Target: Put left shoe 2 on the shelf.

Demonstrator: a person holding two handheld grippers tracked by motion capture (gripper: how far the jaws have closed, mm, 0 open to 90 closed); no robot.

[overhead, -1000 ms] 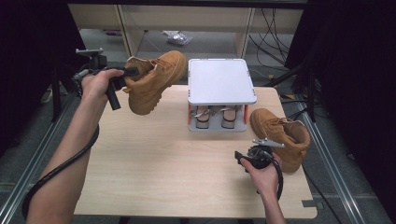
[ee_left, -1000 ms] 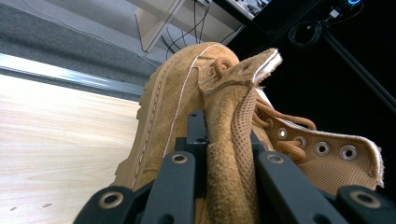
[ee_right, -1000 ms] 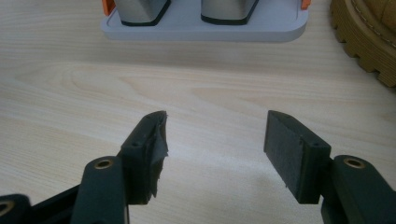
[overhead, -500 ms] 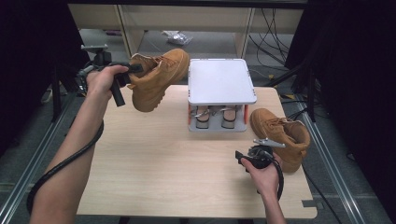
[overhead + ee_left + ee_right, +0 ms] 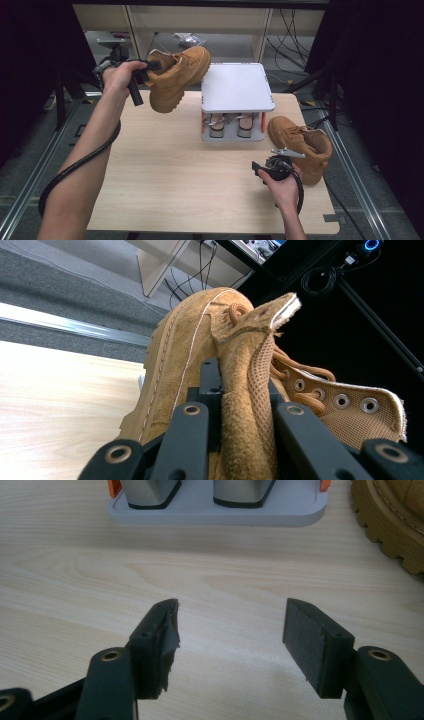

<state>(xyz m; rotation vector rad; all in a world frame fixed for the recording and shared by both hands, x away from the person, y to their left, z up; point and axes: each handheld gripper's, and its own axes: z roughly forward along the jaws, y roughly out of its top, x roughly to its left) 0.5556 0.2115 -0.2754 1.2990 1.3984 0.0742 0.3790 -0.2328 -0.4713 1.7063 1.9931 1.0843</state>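
Observation:
A tan suede boot (image 5: 177, 80) hangs in the air over the table's back left corner, toe pointing toward the rack. My left gripper (image 5: 150, 67) is shut on its tongue; in the left gripper view the black jaws (image 5: 245, 405) pinch the folded tongue of the boot (image 5: 200, 340). A second tan boot (image 5: 302, 145) stands on the table at the right. Just left of it my right gripper (image 5: 260, 170) rests low over the wood, and its jaws (image 5: 230, 630) stand open with nothing between them. That boot's lugged sole (image 5: 395, 525) shows at the top right.
A grey two-level rack (image 5: 236, 87) with a white top stands at the back middle of the wooden table (image 5: 165, 165); a pair of shoes sits on its lower level. Its base (image 5: 215, 512) lies ahead of the right gripper. Black cables trail from both grippers.
My left hand has carried the held boot up and to the right, closer to the rack's top. The right hand and the second boot have stayed put.

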